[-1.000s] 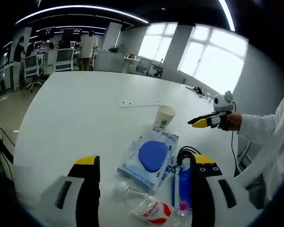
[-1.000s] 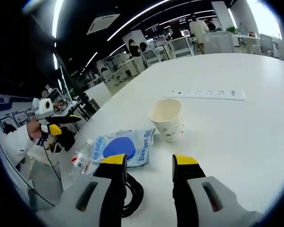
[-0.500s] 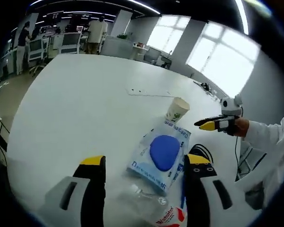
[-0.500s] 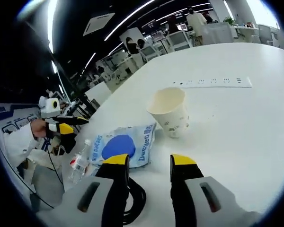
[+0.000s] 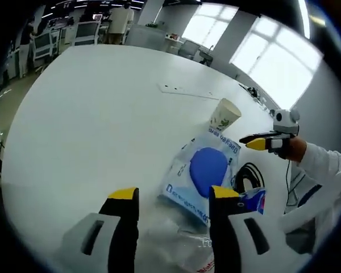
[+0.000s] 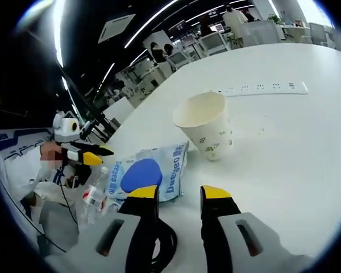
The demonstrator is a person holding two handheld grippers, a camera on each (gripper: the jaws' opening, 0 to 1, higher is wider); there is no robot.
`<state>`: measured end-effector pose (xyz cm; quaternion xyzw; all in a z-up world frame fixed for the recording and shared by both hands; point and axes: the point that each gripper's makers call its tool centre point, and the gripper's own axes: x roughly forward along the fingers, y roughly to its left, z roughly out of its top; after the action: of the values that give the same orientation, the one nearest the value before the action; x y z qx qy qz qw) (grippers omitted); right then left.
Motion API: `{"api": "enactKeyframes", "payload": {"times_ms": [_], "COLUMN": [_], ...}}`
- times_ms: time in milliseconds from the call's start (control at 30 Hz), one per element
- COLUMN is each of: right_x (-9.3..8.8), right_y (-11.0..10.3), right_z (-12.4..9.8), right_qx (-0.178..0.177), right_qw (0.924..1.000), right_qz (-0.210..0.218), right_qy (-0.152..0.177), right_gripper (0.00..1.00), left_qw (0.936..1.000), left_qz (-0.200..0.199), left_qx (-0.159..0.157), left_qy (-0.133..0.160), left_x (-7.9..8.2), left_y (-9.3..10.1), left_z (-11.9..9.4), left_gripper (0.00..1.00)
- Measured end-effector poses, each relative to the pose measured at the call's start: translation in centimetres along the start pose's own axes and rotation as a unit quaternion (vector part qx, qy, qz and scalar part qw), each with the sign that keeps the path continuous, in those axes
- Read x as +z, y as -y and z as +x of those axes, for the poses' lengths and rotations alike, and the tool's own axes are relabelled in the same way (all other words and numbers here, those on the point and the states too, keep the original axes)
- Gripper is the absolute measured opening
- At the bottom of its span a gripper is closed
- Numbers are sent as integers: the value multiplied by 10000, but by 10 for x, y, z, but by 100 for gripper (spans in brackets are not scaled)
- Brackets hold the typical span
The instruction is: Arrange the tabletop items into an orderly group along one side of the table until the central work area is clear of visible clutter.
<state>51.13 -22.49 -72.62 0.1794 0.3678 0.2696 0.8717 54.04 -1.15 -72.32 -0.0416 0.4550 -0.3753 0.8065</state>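
My left gripper (image 5: 174,196) hovers open low over the table, and a clear plastic bottle (image 5: 179,242) with a red label lies below and between its jaws. Just beyond lies a blue-and-white packet (image 5: 207,170), then a tilted paper cup (image 5: 224,115). A black cable (image 5: 249,173) and a small blue pack (image 5: 253,199) sit to the right. My right gripper (image 6: 180,193) is open with nothing between its jaws, and it points at the paper cup (image 6: 207,125). The packet (image 6: 145,173), bottle (image 6: 94,196) and cable (image 6: 165,244) lie to its left.
A white power strip (image 5: 182,91) lies farther out on the white table (image 5: 91,114); it is also behind the cup (image 6: 261,88). A person's sleeve (image 5: 324,170) is at the right. Desks, chairs and people stand far behind.
The left gripper has come lower and closer to the bottle and packet, and its jaws have narrowed. The right gripper has come closer to the cup.
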Motion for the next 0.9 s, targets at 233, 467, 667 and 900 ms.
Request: {"api": "enactKeyframes", "payload": {"times_ms": [233, 467, 667, 900], "right_x": [-5, -7, -11, -12], "right_y": [2, 1, -2, -2], "right_z": [5, 8, 11, 12], "right_qx": [27, 94, 203, 230], "right_qw": [9999, 9998, 9995, 9994], "right_qz": [101, 164, 198, 224], "right_qy": [-21, -54, -104, -88], "right_gripper": [24, 19, 10, 3], "left_qw": [9995, 9980, 9971, 9966], "left_qz": [26, 182, 120, 79], "left_qx": [106, 174, 128, 154], "left_qy": [-295, -585, -745, -801], "left_x": [-5, -12, -15, -14], "left_y": [-5, -9, -8, -10], "left_z": [8, 13, 18, 23], "left_gripper": [37, 23, 15, 12]}}
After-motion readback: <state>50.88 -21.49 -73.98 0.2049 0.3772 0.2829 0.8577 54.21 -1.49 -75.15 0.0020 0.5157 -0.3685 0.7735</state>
